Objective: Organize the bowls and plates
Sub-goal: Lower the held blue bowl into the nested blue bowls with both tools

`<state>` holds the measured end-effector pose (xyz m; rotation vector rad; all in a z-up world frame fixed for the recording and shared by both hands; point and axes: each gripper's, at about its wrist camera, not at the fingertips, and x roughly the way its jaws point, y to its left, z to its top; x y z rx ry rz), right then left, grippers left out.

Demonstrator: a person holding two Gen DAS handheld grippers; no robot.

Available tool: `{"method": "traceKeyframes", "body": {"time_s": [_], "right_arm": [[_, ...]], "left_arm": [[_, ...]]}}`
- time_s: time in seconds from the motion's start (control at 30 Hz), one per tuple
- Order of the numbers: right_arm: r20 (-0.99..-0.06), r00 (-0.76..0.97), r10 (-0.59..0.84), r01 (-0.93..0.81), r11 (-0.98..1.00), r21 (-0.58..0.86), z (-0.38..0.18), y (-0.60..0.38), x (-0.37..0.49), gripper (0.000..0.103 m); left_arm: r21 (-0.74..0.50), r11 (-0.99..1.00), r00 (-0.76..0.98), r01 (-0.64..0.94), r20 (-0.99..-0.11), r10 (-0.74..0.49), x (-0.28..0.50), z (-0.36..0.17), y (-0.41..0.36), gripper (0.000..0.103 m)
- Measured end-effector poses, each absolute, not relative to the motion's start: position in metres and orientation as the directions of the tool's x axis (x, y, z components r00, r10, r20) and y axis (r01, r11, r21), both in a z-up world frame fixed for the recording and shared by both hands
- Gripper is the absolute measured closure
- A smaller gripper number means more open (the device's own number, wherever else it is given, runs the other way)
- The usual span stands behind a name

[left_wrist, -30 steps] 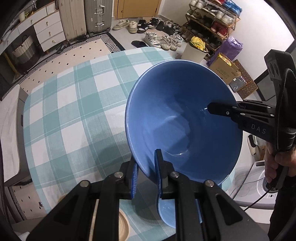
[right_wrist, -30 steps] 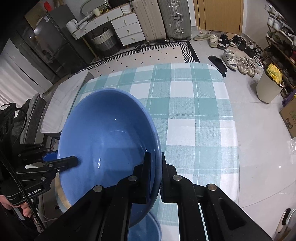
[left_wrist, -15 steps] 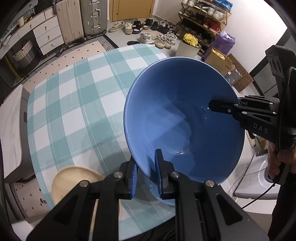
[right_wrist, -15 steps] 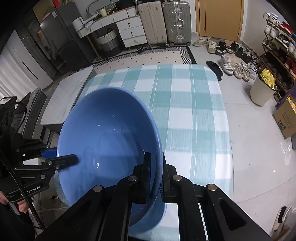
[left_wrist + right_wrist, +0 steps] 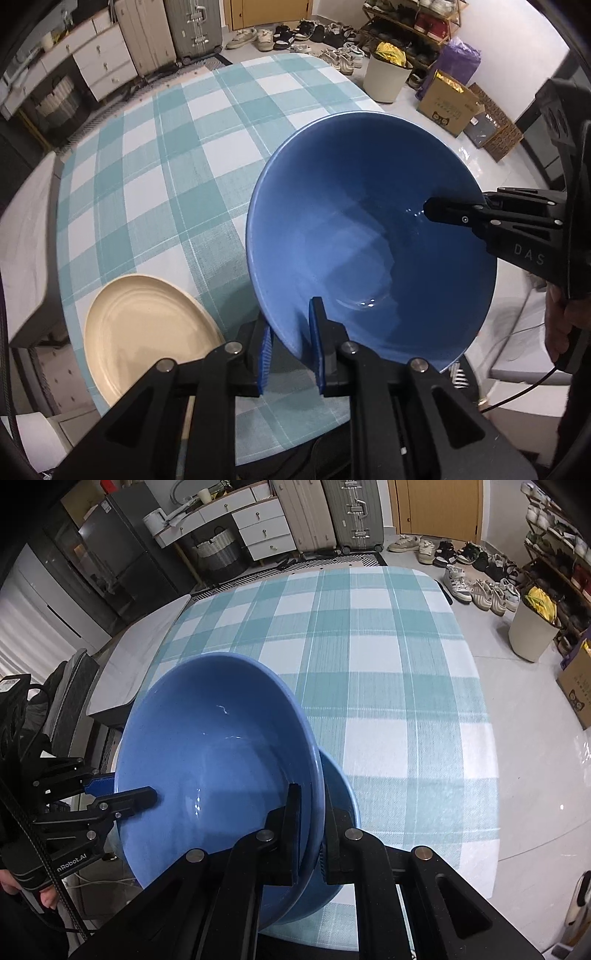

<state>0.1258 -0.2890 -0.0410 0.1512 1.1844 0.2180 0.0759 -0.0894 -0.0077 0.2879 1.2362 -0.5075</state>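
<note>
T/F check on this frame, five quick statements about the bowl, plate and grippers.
1. Both hand-held grippers clamp the big blue bowl: left, right. True.
2. The bowl holds soup. False: it is empty.
3. A cream plate lies on the checked tablecloth. True.
4. A second blue bowl sits beneath the held one. True.
5. The cream plate is stacked inside the bowl. False: it lies beside it, on the cloth.

The bowl is deep blue and the plate is plain cream. The tablecloth has a teal and white check pattern
</note>
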Motion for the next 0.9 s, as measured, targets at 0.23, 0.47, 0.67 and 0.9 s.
{"method": "traceKeyframes", "body": {"time_s": [0.23, 0.47, 0.67, 0.9], "right_arm": [[-0.890, 0.391, 0.232, -0.073, 0.972, 0.222, -0.059, -0.291, 0.110, 0.095], [-0.859, 0.464, 0.216, -0.044, 0.974, 0.221, -0.070, -0.291, 0.093, 0.094], [-0.840, 0.483, 0.246, 0.014, 0.957, 0.288, -0.080, -0.299, 0.086, 0.093], [-0.827, 0.523, 0.206, 0.012, 0.968, 0.249, -0.080, -0.297, 0.077, 0.092]], "left_arm": [[-0.014, 0.860, 0.304, 0.511, -0.932, -0.196, 0.068, -0.024, -0.092, 0.088], [0.001, 0.882, 0.397, 0.472, -0.893, -0.211, 0.060, -0.031, -0.090, 0.088], [0.011, 0.892, 0.446, 0.453, -0.868, -0.216, 0.057, -0.038, -0.090, 0.088], [-0.041, 0.917, 0.491, 0.396, -0.835, -0.249, 0.050, -0.047, -0.088, 0.087]]}}
